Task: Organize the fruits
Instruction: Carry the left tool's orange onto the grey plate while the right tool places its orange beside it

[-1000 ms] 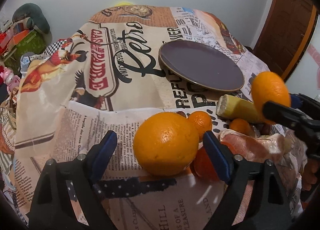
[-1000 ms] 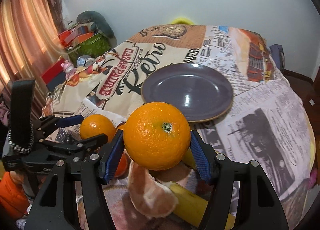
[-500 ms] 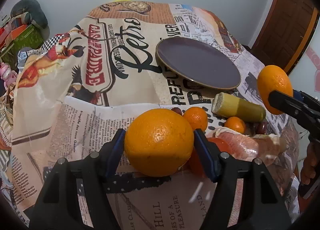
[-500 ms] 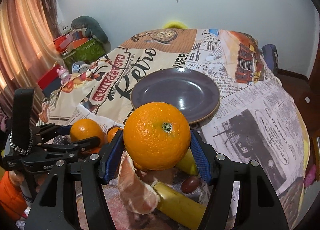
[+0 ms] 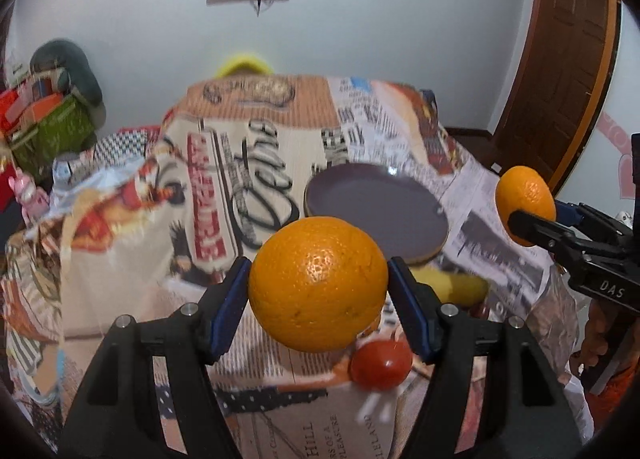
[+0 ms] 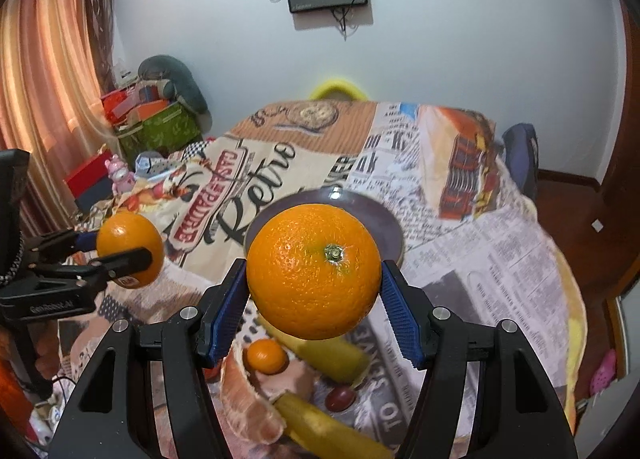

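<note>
Newsprint-covered worktop [image 6: 500,259], plate [image 5: 384,211] at 12 o'clock; left tongs [image 5: 318,291] and right tongs [image 6: 314,279] each clamp an orange [image 5: 318,283], likely firm, smooth-skinned; grip mid-girth.

Beyond the jaws, a round orange fruit [image 6: 313,272] hides the near rim of a flat purple plate [image 6: 384,225]; the left view's bench [image 5: 120,259] blurs.

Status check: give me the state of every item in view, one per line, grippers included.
Left gripper: shut on left orange, held above the table.
Right gripper: shut on right orange, held above the table.
Purple plate: on the tablecloth, empty.
Small mandarin: resting in the fruit pile.
Tomato: lying on the tablecloth.
Banana: lying in the pile.
</note>
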Demonstrator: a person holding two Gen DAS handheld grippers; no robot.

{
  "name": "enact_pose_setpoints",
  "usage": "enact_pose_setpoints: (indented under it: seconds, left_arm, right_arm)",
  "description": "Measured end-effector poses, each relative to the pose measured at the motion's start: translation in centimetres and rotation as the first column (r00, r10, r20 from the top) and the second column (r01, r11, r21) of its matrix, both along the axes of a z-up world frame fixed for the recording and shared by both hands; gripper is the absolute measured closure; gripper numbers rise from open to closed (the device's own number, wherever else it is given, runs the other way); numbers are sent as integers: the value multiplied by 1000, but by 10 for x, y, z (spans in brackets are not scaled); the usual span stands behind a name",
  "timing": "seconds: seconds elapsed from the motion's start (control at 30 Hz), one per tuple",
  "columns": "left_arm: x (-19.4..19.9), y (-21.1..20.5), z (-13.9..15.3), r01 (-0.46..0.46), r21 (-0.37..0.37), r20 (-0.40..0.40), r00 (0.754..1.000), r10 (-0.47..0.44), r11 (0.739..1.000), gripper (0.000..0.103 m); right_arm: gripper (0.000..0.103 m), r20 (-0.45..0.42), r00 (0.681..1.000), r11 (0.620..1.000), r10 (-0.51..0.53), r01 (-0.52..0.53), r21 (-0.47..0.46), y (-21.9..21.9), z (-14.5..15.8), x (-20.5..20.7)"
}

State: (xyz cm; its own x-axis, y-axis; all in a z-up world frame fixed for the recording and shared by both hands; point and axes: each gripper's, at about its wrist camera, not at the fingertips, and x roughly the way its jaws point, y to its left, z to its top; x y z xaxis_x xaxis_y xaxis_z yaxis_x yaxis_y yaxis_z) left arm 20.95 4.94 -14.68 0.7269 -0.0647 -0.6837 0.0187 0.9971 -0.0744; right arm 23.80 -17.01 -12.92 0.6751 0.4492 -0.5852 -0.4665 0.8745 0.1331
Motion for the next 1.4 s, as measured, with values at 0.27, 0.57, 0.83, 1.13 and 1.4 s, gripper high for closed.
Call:
enact_pose_setpoints:
  seconds: [0.27, 0.57, 0.83, 1.13, 1.4]
  left_arm:
    - [18, -8, 33, 15, 3, 83, 996, -16, 1000, 35]
    - [58, -18, 38, 23, 25, 98, 995, -26, 999, 35]
    - [97, -18, 25, 33, -12, 58, 998, -32, 999, 35]
    - [140, -17, -5, 33, -6, 3, 999, -33, 999, 35]
    - [176, -18, -27, 47, -10, -40, 998, -48, 999, 35]
  right_arm:
    - [41, 57, 998, 999, -40, 40, 12, -9, 20, 14]
    - [41, 76, 995, 998, -62, 61, 6, -6, 20, 39]
    - [41, 29, 999, 999, -47, 46, 19, -2, 3, 78]
    - [41, -24, 999, 999, -30, 29, -18, 9, -20, 113]
    - [41, -66, 998, 998, -20, 15, -69, 20, -42, 141]
